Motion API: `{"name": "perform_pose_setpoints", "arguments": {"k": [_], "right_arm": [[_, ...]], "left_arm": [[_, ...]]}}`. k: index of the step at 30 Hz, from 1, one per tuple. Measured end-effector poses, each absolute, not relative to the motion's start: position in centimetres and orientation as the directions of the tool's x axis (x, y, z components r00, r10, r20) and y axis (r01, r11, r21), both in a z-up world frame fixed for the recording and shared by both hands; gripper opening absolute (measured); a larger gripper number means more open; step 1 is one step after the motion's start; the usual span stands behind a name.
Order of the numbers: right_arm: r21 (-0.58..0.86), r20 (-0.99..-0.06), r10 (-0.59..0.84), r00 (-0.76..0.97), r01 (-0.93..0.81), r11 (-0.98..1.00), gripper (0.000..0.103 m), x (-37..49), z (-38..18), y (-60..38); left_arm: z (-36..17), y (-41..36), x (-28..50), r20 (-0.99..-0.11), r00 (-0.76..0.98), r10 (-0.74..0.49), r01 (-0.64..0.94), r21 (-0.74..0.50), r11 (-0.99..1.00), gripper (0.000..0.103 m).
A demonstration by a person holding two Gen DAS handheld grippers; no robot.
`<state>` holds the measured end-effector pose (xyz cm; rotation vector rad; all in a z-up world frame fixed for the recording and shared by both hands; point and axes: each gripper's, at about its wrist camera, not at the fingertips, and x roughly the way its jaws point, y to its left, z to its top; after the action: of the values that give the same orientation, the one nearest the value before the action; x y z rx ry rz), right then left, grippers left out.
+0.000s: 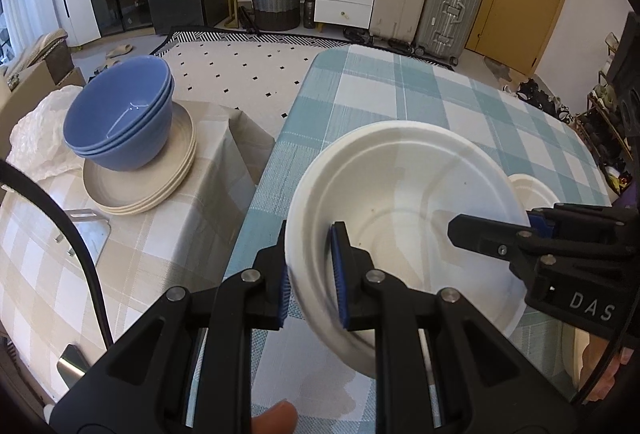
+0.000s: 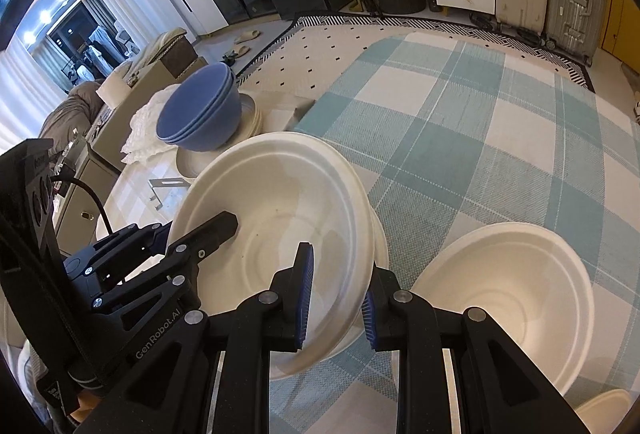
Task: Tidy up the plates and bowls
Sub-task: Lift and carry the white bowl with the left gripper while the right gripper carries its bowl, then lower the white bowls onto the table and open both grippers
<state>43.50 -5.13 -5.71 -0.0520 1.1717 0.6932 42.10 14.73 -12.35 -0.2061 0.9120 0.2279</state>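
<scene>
On the far left, on the tan checked table [image 1: 132,254], three blue bowls [image 1: 120,122] sat nested on a stack of pale plates [image 1: 160,190], all with their open sides up. Next to it was the blue checked table [image 1: 460,102]. Over its near part hung a big white bowl [image 1: 404,214], and both claws held it. The left claw [image 1: 310,274] was clamped on the bowl's left rim, one pad inside and one pad outside. The right claw [image 2: 338,298] was clamped on the rim at the other side in the same way. The bowl was round, so it had no long side; its open mouth faced up and tipped a bit toward the cameras. To do this step well, both claws should probably go down together at the same speed, so the bowl stays flat and does not twist or slip. They should let go only when it rests. To the right, another white bowl [image 2: 508,298] sat open side up on the blue checked table, just beside the held one.
</scene>
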Motion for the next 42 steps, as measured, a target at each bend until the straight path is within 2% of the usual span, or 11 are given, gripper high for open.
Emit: {"name": "perform_pose_setpoints", "arguments": {"k": [17,19,21,22,23,24,26,32,36,39,42], "right_arm": [[0.28,-0.872,0.441,0.214,-0.523,0.805,0.025,43.3,-6.5,-4.8],[0.28,-0.872,0.44,0.216,-0.518,0.808,0.025,43.3,-6.4,-5.0],[0.274,-0.872,0.435,0.222,-0.515,0.812,0.03,43.3,-6.3,-5.2],[0.272,-0.872,0.434,0.227,-0.512,0.815,0.033,43.3,-6.2,-5.3],[0.268,-0.871,0.431,0.235,-0.509,0.818,0.037,43.3,-6.1,-5.5],[0.266,-0.87,0.431,0.239,-0.508,0.819,0.039,43.3,-6.0,-5.6],[0.267,-0.867,0.433,0.246,-0.506,0.82,0.048,43.3,-5.7,-5.8],[0.266,-0.863,0.438,0.253,-0.508,0.819,0.059,43.0,-5.0,-6.0],[0.26,-0.858,0.439,0.267,-0.511,0.819,0.059,42.8,-4.3,-6.2],[0.231,-0.857,0.422,0.296,-0.512,0.827,0.068,42.6,-3.7,-6.3],[0.216,-0.855,0.415,0.311,-0.514,0.83,0.069,42.5,-3.3,-6.5]], "left_arm": [[-13.3,15.2,41.8,-0.803,0.588,0.1,-0.284,-0.089,0.955,0.017],[-13.4,15.3,41.7,-0.805,0.583,0.105,-0.289,-0.085,0.954,0.025],[-13.3,15.6,41.6,-0.803,0.587,0.102,-0.295,-0.095,0.951,0.047],[-13.2,15.6,41.5,-0.802,0.589,0.098,-0.297,-0.102,0.949,0.054],[-13.1,15.7,41.4,-0.8,0.592,0.096,-0.3,-0.108,0.948,0.068],[-13.0,15.7,41.2,-0.797,0.596,0.098,-0.304,-0.11,0.946,0.073],[-12.8,15.9,41.1,-0.796,0.597,0.102,-0.308,-0.11,0.945,0.073],[-12.7,16.1,41.0,-0.802,0.589,0.099,-0.318,-0.117,0.941,0.075],[-12.6,15.9,40.8,-0.804,0.585,0.105,-0.318,-0.108,0.942,0.076],[-12.5,15.8,40.7,-0.804,0.586,0.105,-0.319,-0.11,0.941,0.076],[-12.4,15.7,40.5,-0.804,0.586,0.102,-0.317,-0.112,0.942,0.077]]}}
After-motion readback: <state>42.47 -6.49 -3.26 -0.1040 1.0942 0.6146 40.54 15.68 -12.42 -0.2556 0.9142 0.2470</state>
